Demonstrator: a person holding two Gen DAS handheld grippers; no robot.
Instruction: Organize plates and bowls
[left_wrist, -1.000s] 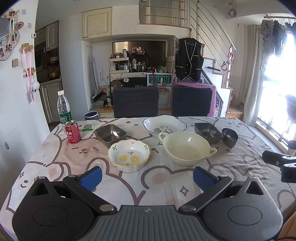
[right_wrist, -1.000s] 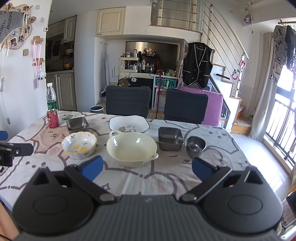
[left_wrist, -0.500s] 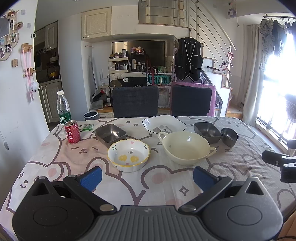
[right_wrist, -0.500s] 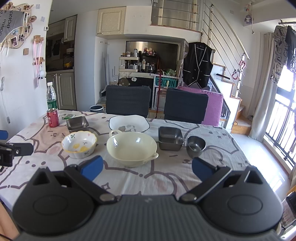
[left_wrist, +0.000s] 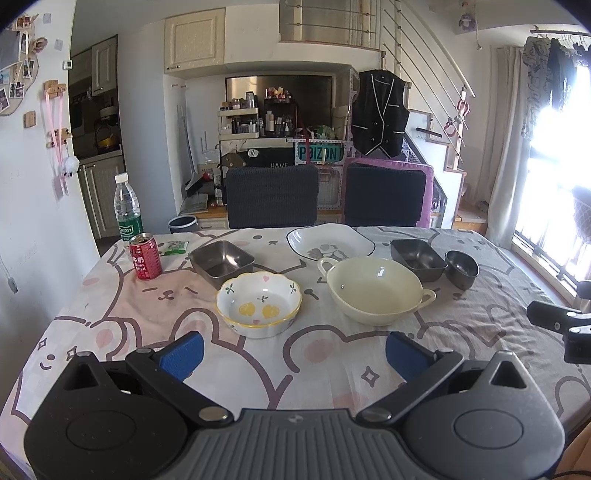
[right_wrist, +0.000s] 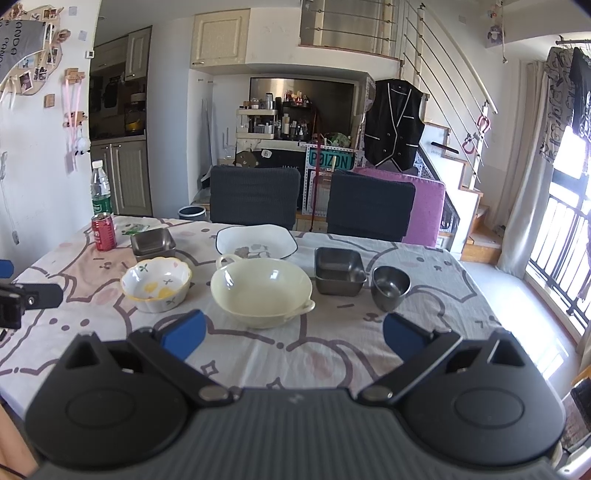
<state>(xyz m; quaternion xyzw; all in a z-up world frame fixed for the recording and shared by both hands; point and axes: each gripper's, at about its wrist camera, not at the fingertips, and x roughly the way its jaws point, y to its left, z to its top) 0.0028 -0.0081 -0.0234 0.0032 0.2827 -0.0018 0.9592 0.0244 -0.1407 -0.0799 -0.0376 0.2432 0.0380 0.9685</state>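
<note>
On the patterned tablecloth stand a flower-rimmed white bowl (left_wrist: 259, 308) (right_wrist: 156, 283), a cream two-handled bowl (left_wrist: 375, 289) (right_wrist: 261, 291), a white dark-rimmed plate (left_wrist: 330, 242) (right_wrist: 255, 242), two square steel dishes (left_wrist: 221, 259) (left_wrist: 417, 258) and a small round steel bowl (left_wrist: 461, 268) (right_wrist: 390, 286). My left gripper (left_wrist: 291, 355) hovers open near the table's front edge, short of the flower bowl. My right gripper (right_wrist: 291, 334) is open too, just short of the cream bowl. Neither holds anything.
A red can (left_wrist: 145, 256) and a water bottle (left_wrist: 128, 208) stand at the table's far left, with a green packet (left_wrist: 175, 247) beside them. Two dark chairs (left_wrist: 272, 196) (left_wrist: 384, 194) line the far side. A window is at the right.
</note>
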